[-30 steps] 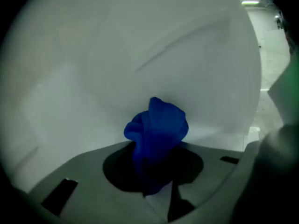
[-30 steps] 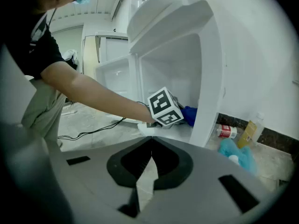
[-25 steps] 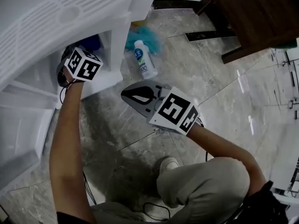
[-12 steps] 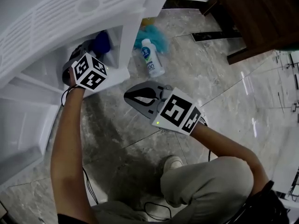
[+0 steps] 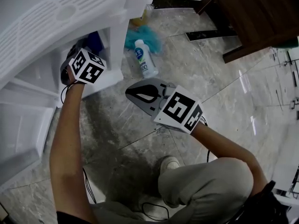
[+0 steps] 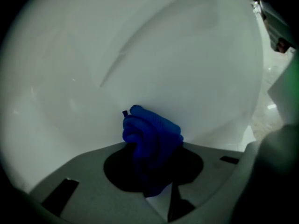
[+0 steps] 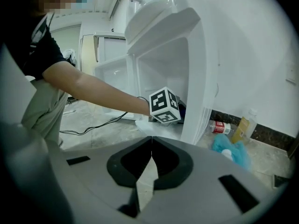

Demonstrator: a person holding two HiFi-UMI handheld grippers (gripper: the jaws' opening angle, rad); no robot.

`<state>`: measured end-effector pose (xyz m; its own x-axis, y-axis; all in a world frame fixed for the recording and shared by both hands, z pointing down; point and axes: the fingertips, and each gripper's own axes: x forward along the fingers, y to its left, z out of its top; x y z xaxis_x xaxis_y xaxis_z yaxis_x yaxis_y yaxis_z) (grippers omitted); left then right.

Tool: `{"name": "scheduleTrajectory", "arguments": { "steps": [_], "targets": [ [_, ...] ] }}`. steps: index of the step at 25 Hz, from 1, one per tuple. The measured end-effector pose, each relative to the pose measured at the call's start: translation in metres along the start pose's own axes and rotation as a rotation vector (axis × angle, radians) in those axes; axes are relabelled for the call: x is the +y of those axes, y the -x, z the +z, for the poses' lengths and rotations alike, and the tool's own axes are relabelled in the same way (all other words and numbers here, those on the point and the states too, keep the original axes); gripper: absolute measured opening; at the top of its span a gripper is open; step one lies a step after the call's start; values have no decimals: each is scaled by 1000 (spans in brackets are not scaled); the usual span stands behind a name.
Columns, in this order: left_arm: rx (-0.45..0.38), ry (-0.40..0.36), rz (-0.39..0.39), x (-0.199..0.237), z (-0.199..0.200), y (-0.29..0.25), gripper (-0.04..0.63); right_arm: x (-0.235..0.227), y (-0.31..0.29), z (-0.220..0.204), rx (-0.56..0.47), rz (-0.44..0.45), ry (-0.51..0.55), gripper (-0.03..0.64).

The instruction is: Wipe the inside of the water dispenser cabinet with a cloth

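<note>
Blue cloth (image 6: 152, 141) bunched, crumpled.

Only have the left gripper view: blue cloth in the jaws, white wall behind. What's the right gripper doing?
Observer: The right gripper is shut with nothing in it, held over the floor outside the cabinet.
Operator: Where in the cabinet is my left one?
Observer: The left gripper, closed on the blue cloth, reaches low into the open compartment, near its bottom.
Operator: Anything lying nearby?
Observer: A white bottle lies on the floor beside the cabinet, next to a teal cloth.
</note>
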<state>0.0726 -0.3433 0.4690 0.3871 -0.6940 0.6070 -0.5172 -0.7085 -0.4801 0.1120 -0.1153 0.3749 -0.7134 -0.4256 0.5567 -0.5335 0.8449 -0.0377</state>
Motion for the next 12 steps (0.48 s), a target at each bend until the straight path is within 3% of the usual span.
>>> {"name": "scheduleTrajectory", "arguments": {
  "steps": [4,10,12],
  "targets": [
    [-66,-42,-98,-30,3,22,101,-7,-4,-3,26,-44,-20,-2],
    [-170,-211,-411,-105,-8,87,101,-20,0,-1,14,-125,-116,-2],
    [-197,-274,-467,-120,-14,114,101,-22,1,6,-8,-137,-154,-2]
  ]
}}
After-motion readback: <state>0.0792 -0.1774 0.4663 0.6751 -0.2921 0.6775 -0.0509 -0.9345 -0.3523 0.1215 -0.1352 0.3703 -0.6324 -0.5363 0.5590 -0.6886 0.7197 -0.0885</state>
